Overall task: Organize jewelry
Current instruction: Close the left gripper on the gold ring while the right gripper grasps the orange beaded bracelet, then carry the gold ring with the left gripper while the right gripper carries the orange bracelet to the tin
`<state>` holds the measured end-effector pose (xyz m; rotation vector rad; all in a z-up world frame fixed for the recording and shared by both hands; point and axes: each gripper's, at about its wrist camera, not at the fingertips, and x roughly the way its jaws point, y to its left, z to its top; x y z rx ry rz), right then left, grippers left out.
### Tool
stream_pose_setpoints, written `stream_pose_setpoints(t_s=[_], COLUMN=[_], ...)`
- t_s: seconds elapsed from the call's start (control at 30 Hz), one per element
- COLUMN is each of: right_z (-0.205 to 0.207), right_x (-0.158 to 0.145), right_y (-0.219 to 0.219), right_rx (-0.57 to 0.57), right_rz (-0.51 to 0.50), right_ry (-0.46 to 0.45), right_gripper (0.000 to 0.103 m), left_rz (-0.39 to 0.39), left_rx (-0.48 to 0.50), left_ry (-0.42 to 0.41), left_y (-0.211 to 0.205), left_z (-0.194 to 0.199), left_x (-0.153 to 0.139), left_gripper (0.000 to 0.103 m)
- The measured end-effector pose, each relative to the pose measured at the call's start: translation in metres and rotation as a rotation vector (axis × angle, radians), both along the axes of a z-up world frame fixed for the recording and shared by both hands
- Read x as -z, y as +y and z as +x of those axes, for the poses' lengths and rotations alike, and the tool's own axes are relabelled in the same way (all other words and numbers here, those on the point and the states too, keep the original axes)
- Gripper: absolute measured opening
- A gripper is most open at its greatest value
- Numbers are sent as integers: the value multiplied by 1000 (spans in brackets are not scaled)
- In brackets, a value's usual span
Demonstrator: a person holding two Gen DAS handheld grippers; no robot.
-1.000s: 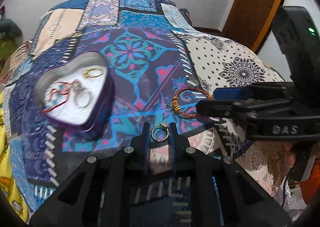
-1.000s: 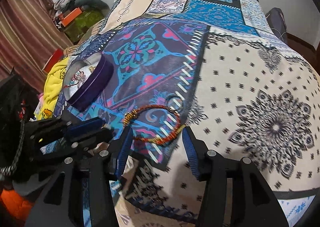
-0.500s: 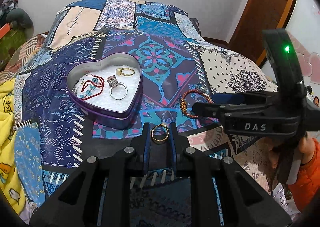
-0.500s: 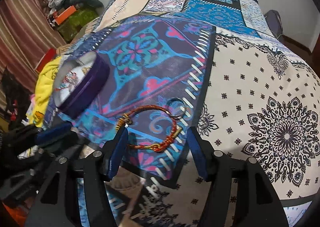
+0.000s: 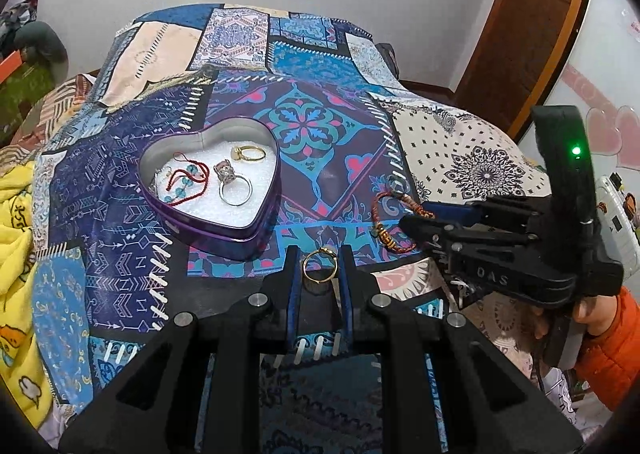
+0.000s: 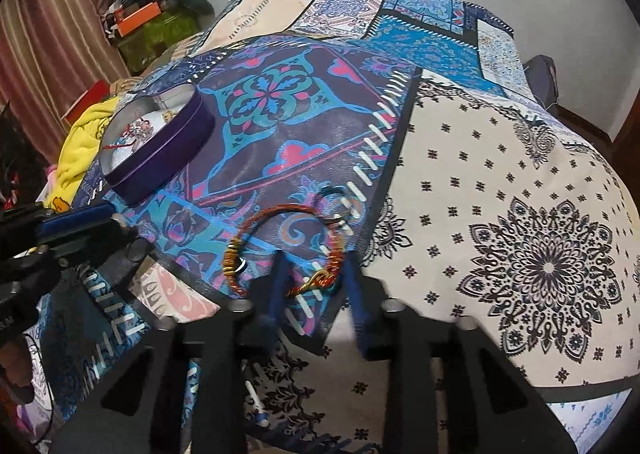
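My left gripper [image 5: 319, 254] is shut on a gold ring [image 5: 319, 265], held above the bedspread just right of the purple heart-shaped tin [image 5: 224, 238]. A gold ring [image 5: 250, 153], a silver ring [image 5: 235, 189] and a red and teal bead bracelet [image 5: 186, 183] lie in the tin. My right gripper [image 6: 316, 258] is closing on the clasp end of an orange braided bracelet [image 6: 280, 213], and its blurred pads touch it on both sides. A small dark ring [image 6: 334, 205] lies at the bracelet's far side. The right wrist view also shows the tin [image 6: 160, 161] at the left.
The patchwork bedspread [image 5: 460, 141] covers a bed that falls away at its edges. A yellow blanket [image 5: 16, 234] lies at the left. A wooden door [image 5: 532, 13] stands at the back right. A hand in an orange sleeve [image 5: 612, 338] holds the right gripper.
The right jaws have narrowed from wide open onto the bracelet's clasp end. The left gripper has shifted a little with the gold ring, so the tin now sits nearer the middle of its view.
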<state>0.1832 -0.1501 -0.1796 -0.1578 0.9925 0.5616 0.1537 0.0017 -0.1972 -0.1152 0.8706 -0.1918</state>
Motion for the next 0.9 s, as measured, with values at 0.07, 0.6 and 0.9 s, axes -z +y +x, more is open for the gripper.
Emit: stream_pose_setpoints(t_s=[0.07, 0.6, 0.9], right_z=[0, -26, -32], right_x=[-2, -70, -94], right_y=[-6, -6, 21], right_rx=[21, 52, 31], right_rz=[19, 107, 151], right_ry=[6, -138, -195], right_gripper=[10, 7, 7], left_rz=[1, 7, 0], left_rx=[-1, -40, -64], left_ry=[-6, -108, -162], left_y=[1, 19, 43], left_z=[-3, -31, -38], left_x=[-3, -46, -64], left_gripper=[17, 17, 17])
